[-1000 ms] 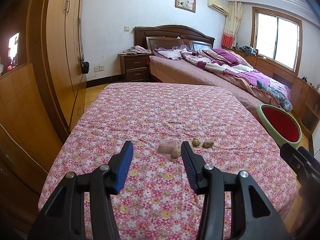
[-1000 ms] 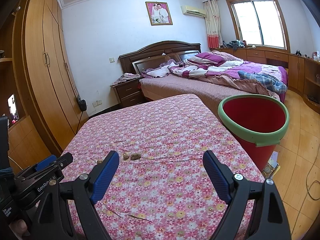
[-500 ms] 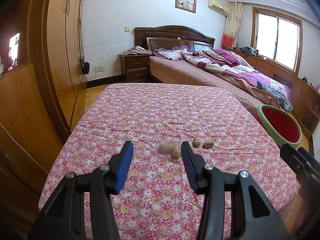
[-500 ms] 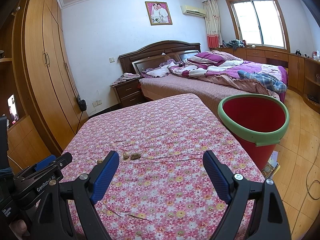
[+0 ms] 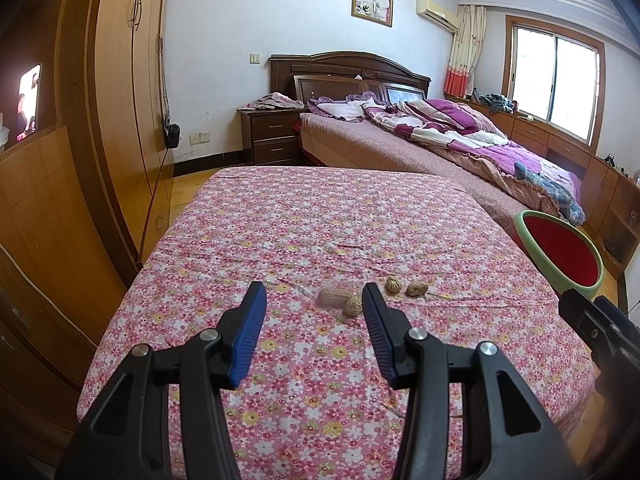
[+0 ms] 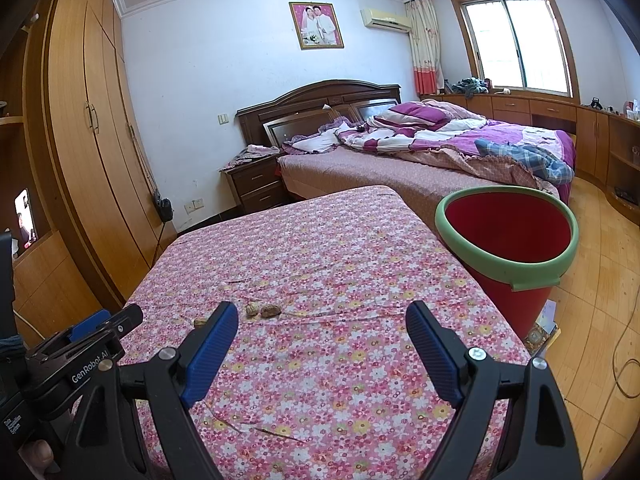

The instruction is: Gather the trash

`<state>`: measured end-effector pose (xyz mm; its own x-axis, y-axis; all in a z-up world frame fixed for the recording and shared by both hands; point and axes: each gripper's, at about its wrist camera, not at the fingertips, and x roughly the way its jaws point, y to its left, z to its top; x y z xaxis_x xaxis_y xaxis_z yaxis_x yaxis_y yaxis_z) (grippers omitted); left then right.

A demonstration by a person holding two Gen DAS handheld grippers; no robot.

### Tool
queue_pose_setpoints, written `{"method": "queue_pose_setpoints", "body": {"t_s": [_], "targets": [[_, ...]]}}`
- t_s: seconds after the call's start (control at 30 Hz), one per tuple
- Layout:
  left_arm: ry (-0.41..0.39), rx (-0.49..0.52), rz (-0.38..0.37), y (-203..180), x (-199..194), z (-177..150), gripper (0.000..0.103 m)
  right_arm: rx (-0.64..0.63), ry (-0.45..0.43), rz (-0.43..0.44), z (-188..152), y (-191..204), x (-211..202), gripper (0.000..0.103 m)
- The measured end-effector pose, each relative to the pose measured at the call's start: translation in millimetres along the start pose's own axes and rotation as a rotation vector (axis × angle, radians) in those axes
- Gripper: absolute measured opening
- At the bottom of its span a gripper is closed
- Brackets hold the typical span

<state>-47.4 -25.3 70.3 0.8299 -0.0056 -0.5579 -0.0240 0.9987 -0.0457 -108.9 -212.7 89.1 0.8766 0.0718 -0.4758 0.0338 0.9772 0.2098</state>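
Observation:
Several peanut shells lie on the pink floral tablecloth. One pale shell and a round one lie just past my open left gripper, near its right finger. Two more shells lie further right; they also show in the right wrist view. My right gripper is open and empty above the cloth, to the right of the shells. A red bin with a green rim stands on the floor at the table's right side.
A wooden wardrobe runs along the left. A bed with purple bedding and a nightstand stand behind the table. Thin twigs lie on the cloth near the front edge. Wooden floor lies right of the bin.

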Motion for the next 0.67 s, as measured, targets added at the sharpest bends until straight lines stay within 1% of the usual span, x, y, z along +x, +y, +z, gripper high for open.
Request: {"method": "queue_pose_setpoints", "body": {"t_s": [0.67], "targets": [[0.001,0.000,0.001,1.2,-0.8,0.0,0.050,0.001,0.001,0.000,0.5,-0.3,0.1,0.088]]}}
